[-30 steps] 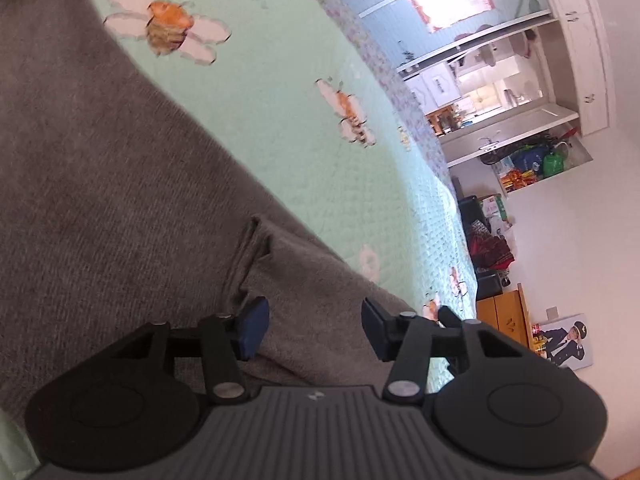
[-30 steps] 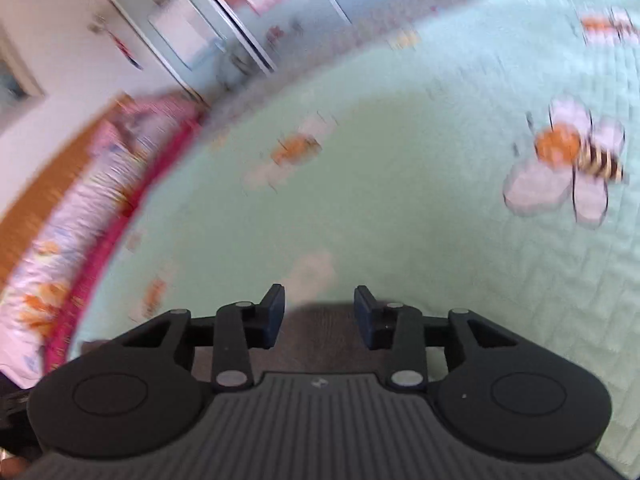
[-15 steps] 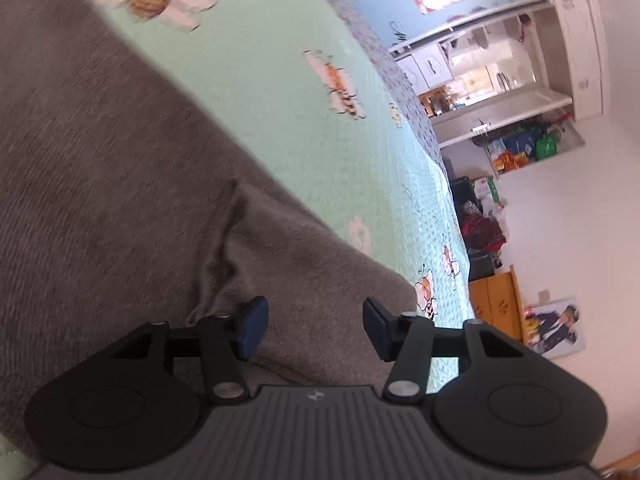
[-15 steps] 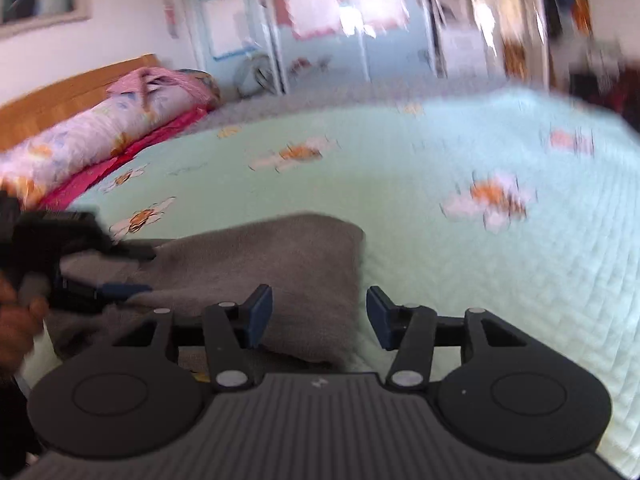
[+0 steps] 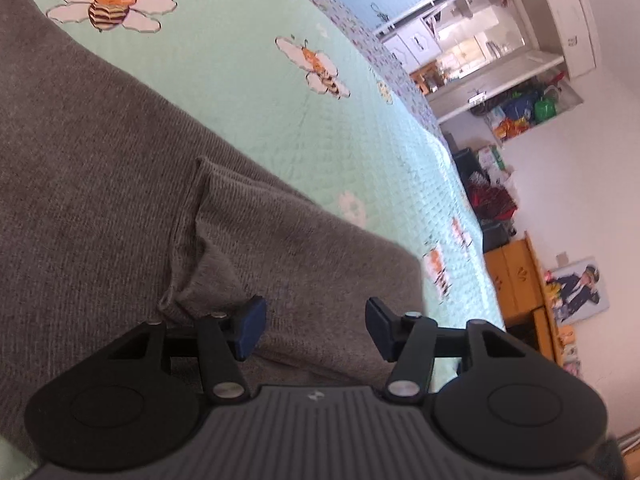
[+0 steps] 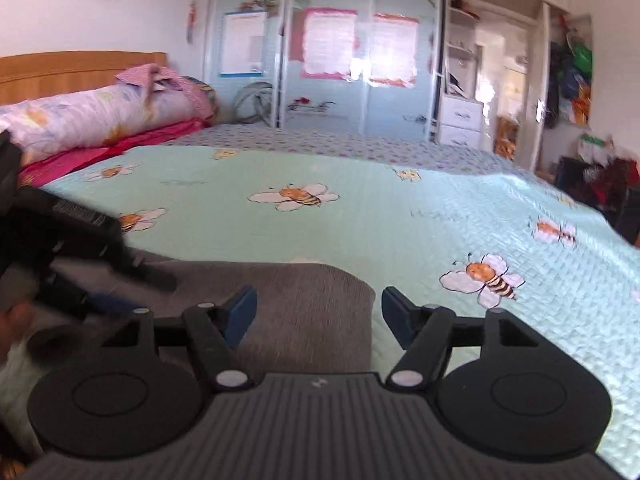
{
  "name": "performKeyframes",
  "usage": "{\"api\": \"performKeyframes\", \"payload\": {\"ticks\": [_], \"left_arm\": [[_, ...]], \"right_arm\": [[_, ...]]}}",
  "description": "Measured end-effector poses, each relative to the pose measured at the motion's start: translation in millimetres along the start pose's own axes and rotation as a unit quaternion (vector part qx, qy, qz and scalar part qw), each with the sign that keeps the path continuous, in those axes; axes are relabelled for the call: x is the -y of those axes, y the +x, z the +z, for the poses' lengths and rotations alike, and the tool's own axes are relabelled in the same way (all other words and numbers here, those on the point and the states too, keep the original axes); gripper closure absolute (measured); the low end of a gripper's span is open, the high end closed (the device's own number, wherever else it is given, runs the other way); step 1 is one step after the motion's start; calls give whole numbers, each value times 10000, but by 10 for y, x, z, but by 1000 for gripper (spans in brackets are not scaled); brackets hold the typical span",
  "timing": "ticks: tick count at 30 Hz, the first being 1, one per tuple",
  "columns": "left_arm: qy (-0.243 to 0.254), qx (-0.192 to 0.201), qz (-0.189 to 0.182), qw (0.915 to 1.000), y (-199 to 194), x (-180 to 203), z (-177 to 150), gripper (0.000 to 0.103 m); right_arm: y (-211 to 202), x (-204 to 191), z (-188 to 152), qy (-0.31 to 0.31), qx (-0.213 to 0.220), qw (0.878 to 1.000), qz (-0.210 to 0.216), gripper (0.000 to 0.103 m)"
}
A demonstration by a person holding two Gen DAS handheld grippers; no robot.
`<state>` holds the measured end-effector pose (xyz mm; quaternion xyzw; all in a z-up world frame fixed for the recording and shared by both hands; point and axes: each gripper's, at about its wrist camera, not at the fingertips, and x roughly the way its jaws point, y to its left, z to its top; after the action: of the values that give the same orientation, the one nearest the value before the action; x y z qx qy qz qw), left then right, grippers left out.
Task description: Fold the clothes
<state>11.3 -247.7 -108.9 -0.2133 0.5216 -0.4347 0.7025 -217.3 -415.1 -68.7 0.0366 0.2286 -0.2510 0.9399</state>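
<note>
Grey knit garment (image 5: pixel 100 168) lies spread on the bed, right under both my grippers. My left gripper (image 5: pixel 316 330) hangs over it with jaws apart, nothing between the blue pads (image 5: pixel 250 326); a raised fold of the cloth (image 5: pixel 208 216) runs up just ahead of the left pad. From the right wrist view, my right gripper (image 6: pixel 316 320) also has its jaws apart, empty, over the rounded corner of the same grey garment (image 6: pixel 304 300); the right pad sits past the cloth edge, over the bedspread. At the left of that view I see the other gripper (image 6: pixel 68 248), blurred, low over the cloth, with part of a hand (image 6: pixel 14 320) at the frame edge. Beyond the garment, mint-green quilted bedspread (image 6: pixel 380 216) with bee prints (image 6: pixel 482 278) covers the bed. Further back: floral pillow roll (image 6: pixel 92 116) against a wooden headboard (image 6: pixel 76 70) at left, mirrored wardrobe doors (image 6: pixel 328 52) across the far wall, white shelving (image 6: pixel 460 80) at right.
</note>
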Motion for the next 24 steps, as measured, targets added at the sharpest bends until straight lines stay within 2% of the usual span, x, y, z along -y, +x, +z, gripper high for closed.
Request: {"api": "performKeyframes", "payload": {"ticks": [2,3,5,7,8,11,14,16,19,21,23,24], "left_arm": [[23,-14,31,10000,12,-11,-14,47],[35,-21,46,10000,18,-16,-20,47],[183,90,70,9998,-83,32,-25,46],[479,255,44,9985,-177,100,-47,45],[629,314,95,9975,-195,132,-61,43],[755,136,360,9964,-86,112,-103,42],[683,101,368,9969,-32,-2,-157,43],[736,109,396,9964,-68,26,-163,43],[759,68,418,9962,-120,16,-165,43],[735,62,407,9964,-109,-27,-173,43],[661,89,395,9970,-94,-51,-172,43],[619,98,382,9973,-107,-30,-160,43]], "right_arm": [[301,-41,-154,-134,-786,9968,0,33],[335,-35,-238,-113,-966,9953,25,33],[190,13,-288,55,-763,9971,47,32],[32,20,-200,92,-598,9982,-54,32],[-44,1,-132,40,-365,9993,-63,32],[-13,-130,143,-179,40,9998,54,32],[335,-226,349,-114,-121,9994,311,32],[641,-208,347,72,-636,9969,449,30],[951,-76,324,467,-1501,9855,636,30],[865,-37,499,723,-1404,9852,669,30],[768,-63,652,743,-1054,9886,778,29],[754,-123,663,606,-944,9905,800,24]]}}
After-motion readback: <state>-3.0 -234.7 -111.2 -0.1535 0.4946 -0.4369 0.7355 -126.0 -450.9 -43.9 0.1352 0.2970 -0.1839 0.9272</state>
